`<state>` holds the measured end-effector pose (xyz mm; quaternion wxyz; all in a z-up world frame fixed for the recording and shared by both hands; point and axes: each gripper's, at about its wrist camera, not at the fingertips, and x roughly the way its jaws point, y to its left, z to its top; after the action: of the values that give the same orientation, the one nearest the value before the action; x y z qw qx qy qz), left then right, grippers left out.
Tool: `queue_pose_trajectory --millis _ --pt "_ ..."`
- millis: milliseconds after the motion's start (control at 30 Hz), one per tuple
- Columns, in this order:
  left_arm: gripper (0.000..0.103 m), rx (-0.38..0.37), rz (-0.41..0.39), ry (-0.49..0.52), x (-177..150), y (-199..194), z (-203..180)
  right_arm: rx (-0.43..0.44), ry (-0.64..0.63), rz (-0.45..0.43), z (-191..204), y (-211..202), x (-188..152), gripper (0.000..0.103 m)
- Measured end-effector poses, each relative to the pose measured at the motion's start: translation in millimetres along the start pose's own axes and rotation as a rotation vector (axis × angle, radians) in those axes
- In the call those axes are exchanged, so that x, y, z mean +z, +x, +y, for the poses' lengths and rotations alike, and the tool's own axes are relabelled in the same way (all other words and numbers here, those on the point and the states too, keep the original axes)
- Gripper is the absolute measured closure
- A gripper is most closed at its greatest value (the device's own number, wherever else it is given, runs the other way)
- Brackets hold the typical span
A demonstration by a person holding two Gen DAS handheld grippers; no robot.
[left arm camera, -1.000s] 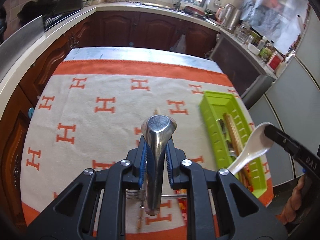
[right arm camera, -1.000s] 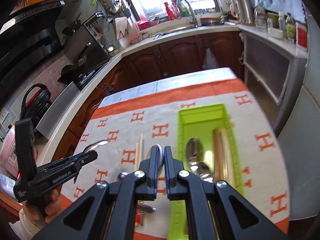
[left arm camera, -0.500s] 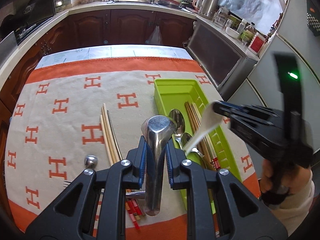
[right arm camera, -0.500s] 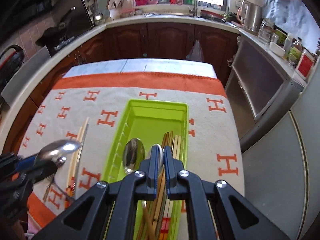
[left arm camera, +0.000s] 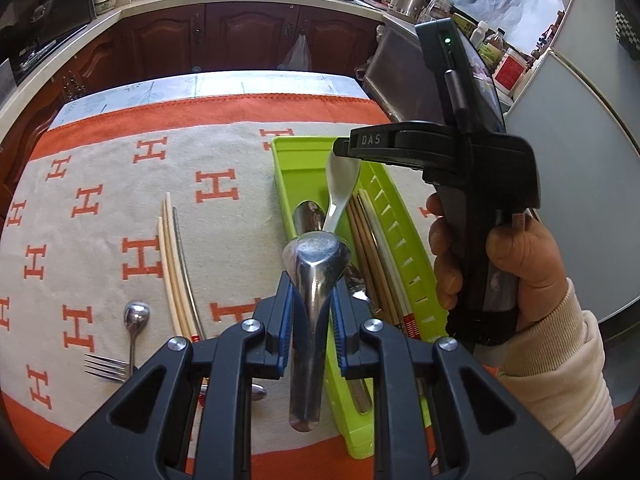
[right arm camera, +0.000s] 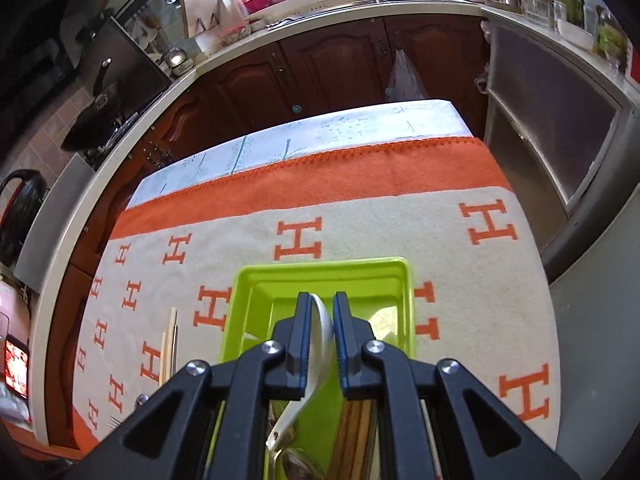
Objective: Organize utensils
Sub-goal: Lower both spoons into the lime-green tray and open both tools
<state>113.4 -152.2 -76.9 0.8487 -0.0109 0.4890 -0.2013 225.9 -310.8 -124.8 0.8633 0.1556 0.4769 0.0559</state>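
My left gripper [left arm camera: 314, 280] is shut on the handle of a metal spoon [left arm camera: 314, 254], held over the near end of the green tray [left arm camera: 400, 240]. My right gripper [left arm camera: 344, 147] hovers over the tray's far half, and its jaws are opening. A white ceramic spoon [left arm camera: 340, 178] stands between them, with its handle reaching down into the tray. In the right wrist view the white spoon [right arm camera: 322, 332] leans on the left pad of the right gripper [right arm camera: 320, 304], with a gap at the other pad. The tray [right arm camera: 320, 266] holds metal spoons [left arm camera: 308, 216] and chopsticks [left arm camera: 372, 252].
Loose chopsticks [left arm camera: 172, 256], a small spoon [left arm camera: 136, 316] and a fork [left arm camera: 104, 368] lie on the orange-and-cream cloth left of the tray. A person's hand [left arm camera: 520, 264] in a cream sleeve grips the right tool. Kitchen cabinets and counters ring the table.
Both grippers moved over the green tray. The right one sank toward it with the white spoon, and its jaws have parted from the spoon. The left still grips its metal spoon.
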Motion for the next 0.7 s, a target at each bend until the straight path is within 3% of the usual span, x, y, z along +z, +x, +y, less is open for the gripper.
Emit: queue_pose_trajectory --millis 300,467,700 --pt "0.088 -0.025 0.055 0.005 -5 23 -15 0.133 0.096 0.043 -12 12 2 0.091" --pt "0.088 -0.026 0.075 0.028 -10 30 -20 0.126 0.087 0.061 -6 11 -1 0.091" --pt "0.087 -0.028 0.074 0.054 -13 17 -16 0.031 0.073 0.056 -7 -13 -18 0.091"
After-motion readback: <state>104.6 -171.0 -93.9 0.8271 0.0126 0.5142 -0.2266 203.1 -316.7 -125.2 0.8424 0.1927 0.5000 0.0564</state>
